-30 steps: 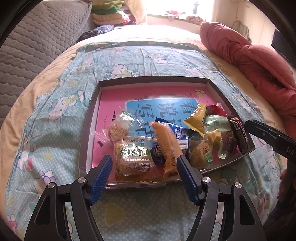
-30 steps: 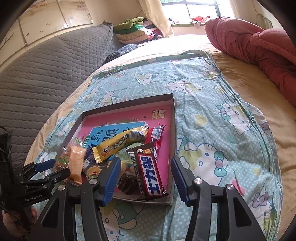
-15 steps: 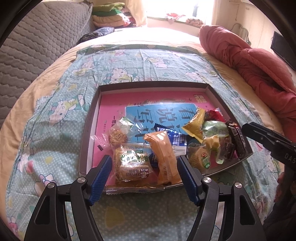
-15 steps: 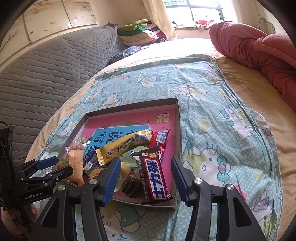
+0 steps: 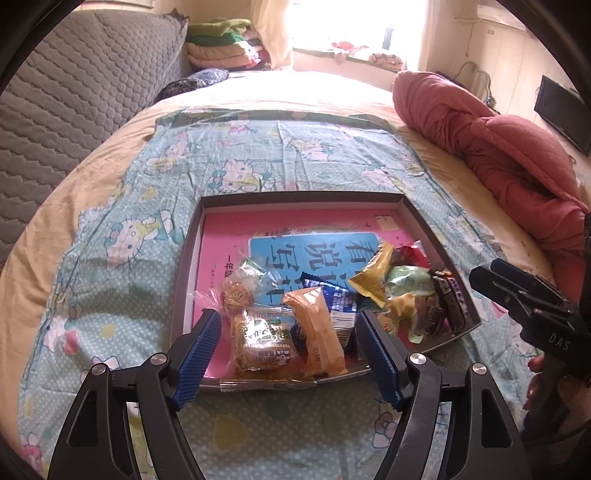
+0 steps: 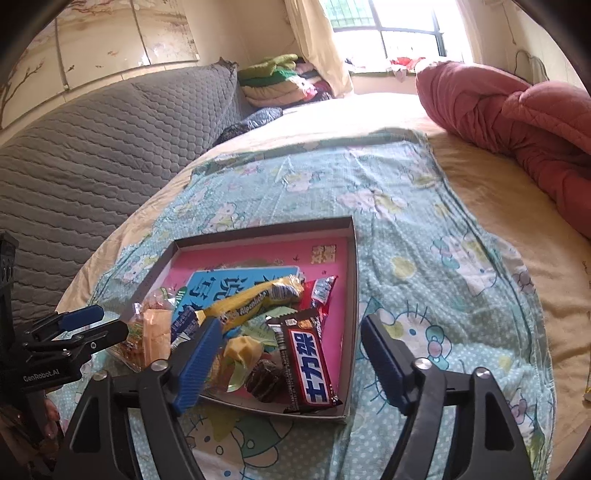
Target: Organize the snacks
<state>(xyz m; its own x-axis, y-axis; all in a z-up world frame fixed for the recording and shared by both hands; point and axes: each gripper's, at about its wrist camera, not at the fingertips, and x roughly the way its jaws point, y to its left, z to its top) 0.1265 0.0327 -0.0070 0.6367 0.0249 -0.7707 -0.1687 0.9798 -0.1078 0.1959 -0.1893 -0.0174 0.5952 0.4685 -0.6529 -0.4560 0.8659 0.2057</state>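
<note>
since every snack here is a light, crinkly packet, none should need much squeeze, but the film looks slick and the contents may crush. they lie heaped at the near end of the shallow dark-walled cardboard tray with a pink printed floor, whose far half is bare. nearest the left tool, which hovers wide with nothing between its blue pads, are the clear-wrapped brown cake with a green label and the orange plastic-wrapped pastry; the pastry is probably soft, best pinched across its middle rather than by its sealed end. the right tool is also spread wide and holds nothing, above the red-and-blue wrapped chocolate bar, likely the stiffest item, which lies against the tray's right wall beside a long yellow candy tube.

the tray rests on a pale blue cartoon-cat sheet spread over a bed, a yielding base that may sag under pressure. a grey quilted headboard, crumpled red quilt and bright window surround it.
</note>
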